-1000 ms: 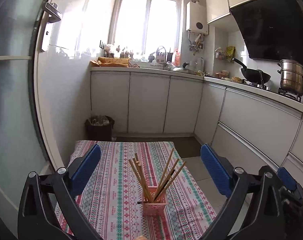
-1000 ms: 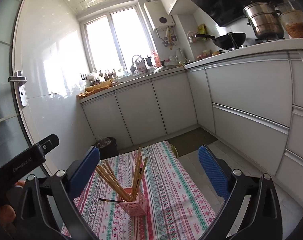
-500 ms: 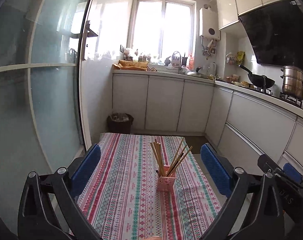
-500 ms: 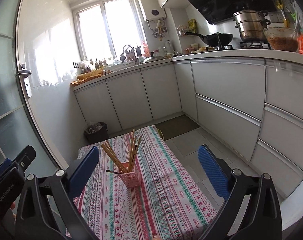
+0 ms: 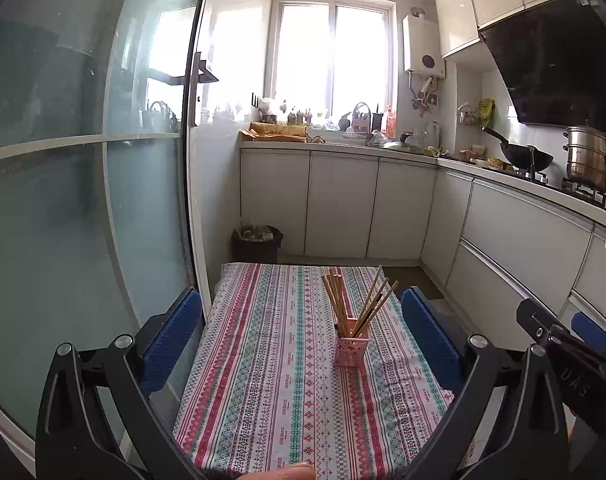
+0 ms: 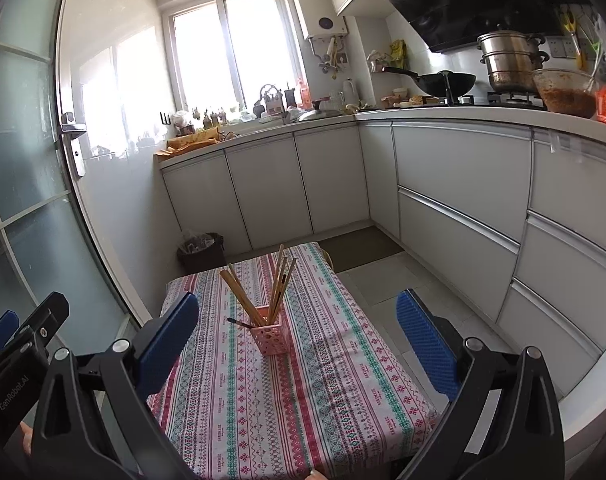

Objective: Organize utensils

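Note:
A pink perforated holder (image 5: 351, 351) stands upright on the striped tablecloth (image 5: 271, 380) and holds several wooden chopsticks (image 5: 335, 300) that fan outward. It also shows in the right wrist view (image 6: 269, 336), with its chopsticks (image 6: 243, 296) and one dark-tipped stick poking out to the left. My left gripper (image 5: 303, 332) is open and empty, held back from the holder above the near half of the table. My right gripper (image 6: 297, 338) is open and empty, also well short of the holder.
A frosted glass door (image 5: 83, 200) stands close on the left. White cabinets (image 5: 343, 204) line the back and right, with a wok (image 6: 443, 82) and steel pot (image 6: 511, 60) on the counter. A dark bin (image 5: 257, 238) sits past the table's far end.
Both grippers have drawn back and risen from the holder, which now looks smaller and farther off. More of the tablecloth shows. Both stay open.

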`<state>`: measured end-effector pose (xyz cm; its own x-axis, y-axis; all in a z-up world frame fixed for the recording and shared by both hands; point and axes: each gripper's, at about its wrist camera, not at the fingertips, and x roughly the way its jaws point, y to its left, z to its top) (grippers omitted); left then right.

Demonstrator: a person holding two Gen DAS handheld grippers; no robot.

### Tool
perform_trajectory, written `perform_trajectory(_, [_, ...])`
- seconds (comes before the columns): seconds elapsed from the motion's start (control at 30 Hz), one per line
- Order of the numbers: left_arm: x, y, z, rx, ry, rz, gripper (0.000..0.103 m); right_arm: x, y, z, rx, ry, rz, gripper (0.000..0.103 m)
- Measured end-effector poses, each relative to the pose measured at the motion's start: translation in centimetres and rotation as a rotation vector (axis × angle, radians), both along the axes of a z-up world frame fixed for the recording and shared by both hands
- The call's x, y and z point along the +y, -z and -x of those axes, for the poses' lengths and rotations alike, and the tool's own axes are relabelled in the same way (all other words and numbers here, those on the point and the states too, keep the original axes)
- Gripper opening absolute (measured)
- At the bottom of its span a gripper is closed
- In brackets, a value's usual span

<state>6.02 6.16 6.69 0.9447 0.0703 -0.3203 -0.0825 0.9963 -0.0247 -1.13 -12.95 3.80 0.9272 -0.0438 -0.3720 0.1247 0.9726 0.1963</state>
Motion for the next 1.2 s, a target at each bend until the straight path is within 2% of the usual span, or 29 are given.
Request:
perform_trajectory(0.93, [-1.8, -0.3, 0.5, -0.008, 0.013, -0.041, 0.096, -1.7, -0.2, 0.5, 0.001, -0.008, -0.045, 0.096])
perform_trajectory(1.2, [-1.7, -0.3, -0.2, 0.026, 0.054, -0.006, 0.096, -1.8, -0.1, 0.5, 0.005, -0.013, -0.052, 0.096])
